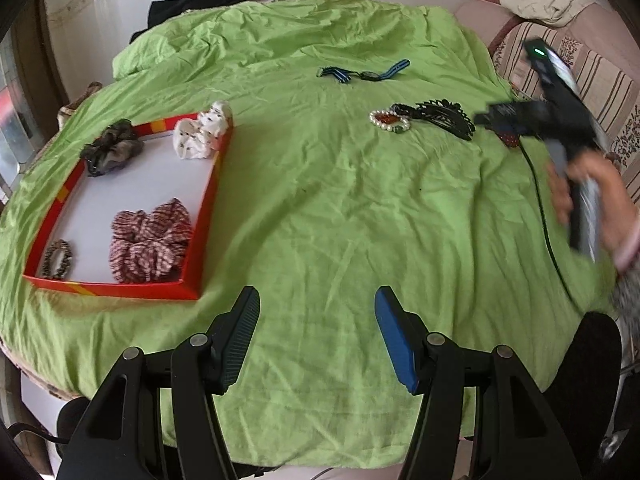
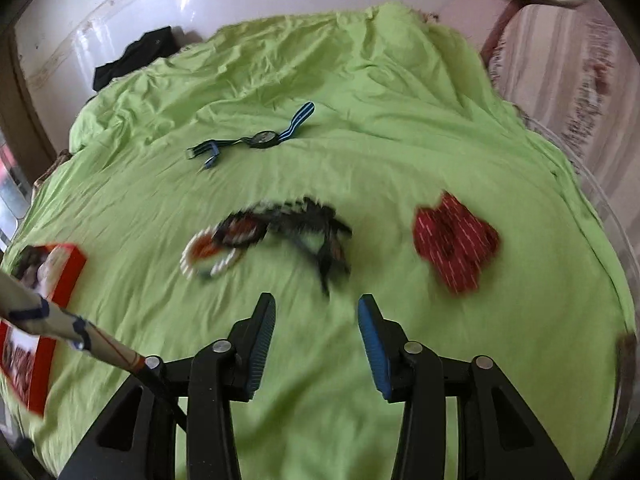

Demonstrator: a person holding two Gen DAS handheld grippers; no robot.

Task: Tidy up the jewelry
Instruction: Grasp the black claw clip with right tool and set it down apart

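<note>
Clearly nearer on the right: right gripper (image 2: 316,332) hangs with jaws apart and empty, aimed at the loose cluster on the green sheet (image 2: 400,120). Just ahead and slightly left lie the bracelet (image 2: 210,256) and the black clip (image 2: 316,232), touching, long axis running left to right across the fingers' line. Off to the right, apart, sits the red scrunchie (image 2: 456,240); farther back, the watch (image 2: 256,140). Probably calls for a short forward reach, perhaps a turn of the wrist to straddle the clip.

Left gripper (image 1: 316,332) also spread and empty, over bare sheet, well apart from all of these, closer to the tray (image 1: 202,224).

Only the left view gives the tray's contents sharply: four scrunchies inside. Right view is blurred, yet shows the red scrunchie whole, which the left view mostly hides behind the other tool.
</note>
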